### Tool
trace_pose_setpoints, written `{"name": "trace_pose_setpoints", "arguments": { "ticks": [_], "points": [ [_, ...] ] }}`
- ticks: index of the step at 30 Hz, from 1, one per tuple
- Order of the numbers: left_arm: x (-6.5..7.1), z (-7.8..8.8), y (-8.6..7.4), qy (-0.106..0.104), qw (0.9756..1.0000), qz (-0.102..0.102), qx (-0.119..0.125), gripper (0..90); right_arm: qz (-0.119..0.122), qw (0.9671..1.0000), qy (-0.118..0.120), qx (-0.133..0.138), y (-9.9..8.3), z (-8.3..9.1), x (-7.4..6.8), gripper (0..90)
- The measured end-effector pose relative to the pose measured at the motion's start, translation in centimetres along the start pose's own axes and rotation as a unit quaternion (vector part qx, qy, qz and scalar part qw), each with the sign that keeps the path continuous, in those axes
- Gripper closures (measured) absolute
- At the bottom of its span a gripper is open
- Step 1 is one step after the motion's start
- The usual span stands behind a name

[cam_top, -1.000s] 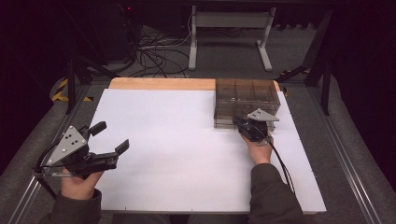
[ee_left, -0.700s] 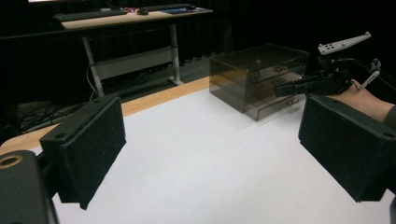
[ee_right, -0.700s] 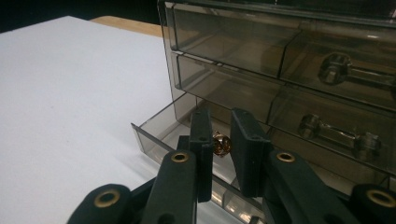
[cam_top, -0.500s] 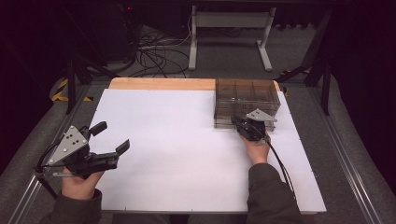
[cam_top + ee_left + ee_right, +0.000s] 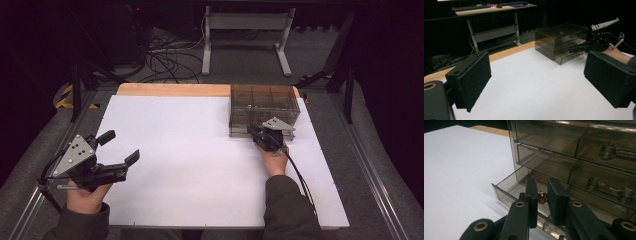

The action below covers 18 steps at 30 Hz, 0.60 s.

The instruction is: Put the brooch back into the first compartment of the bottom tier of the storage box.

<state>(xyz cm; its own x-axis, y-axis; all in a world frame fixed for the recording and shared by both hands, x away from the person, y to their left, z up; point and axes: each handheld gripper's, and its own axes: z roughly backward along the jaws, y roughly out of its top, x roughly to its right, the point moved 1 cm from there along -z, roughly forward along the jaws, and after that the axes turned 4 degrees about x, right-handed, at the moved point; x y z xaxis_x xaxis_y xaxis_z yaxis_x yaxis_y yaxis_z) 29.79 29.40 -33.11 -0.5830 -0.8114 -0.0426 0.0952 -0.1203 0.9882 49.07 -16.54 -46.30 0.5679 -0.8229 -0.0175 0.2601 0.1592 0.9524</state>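
Gripping the drawer knob (image 5: 542,197), right hand-held gripper (image 5: 541,202) hugs the table's (image 5: 200,165) far-right edge.

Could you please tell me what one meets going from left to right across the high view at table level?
Left gripper, jaws open → bare white table top → right gripper, jaws nearly shut at the bottom drawer's knob → smoky clear drawer box.

One smoky drawer cabinet (image 5: 262,107), one pulled-out drawer (image 5: 509,187), one knob (image 5: 542,197), two tools (image 5: 257,134) (image 5: 120,145)
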Motion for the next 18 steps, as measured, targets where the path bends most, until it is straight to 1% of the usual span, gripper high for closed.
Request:
{"name": "trace_pose_setpoints", "arguments": {
  "ticks": [3,18],
  "points": [
    [0.03,-0.02,-0.01,0.0,1.0,0.0,-0.002,8.1,0.003,1.0,0.0,0.0,-0.01,-0.03,-0.01,79.5],
    [0.07,-0.11,-0.02,-0.002,1.0,-0.001,-0.001,8.1,0.002,1.0,0.0,-0.005,-0.02,-0.14,-0.05,78.7]
  ]
}}
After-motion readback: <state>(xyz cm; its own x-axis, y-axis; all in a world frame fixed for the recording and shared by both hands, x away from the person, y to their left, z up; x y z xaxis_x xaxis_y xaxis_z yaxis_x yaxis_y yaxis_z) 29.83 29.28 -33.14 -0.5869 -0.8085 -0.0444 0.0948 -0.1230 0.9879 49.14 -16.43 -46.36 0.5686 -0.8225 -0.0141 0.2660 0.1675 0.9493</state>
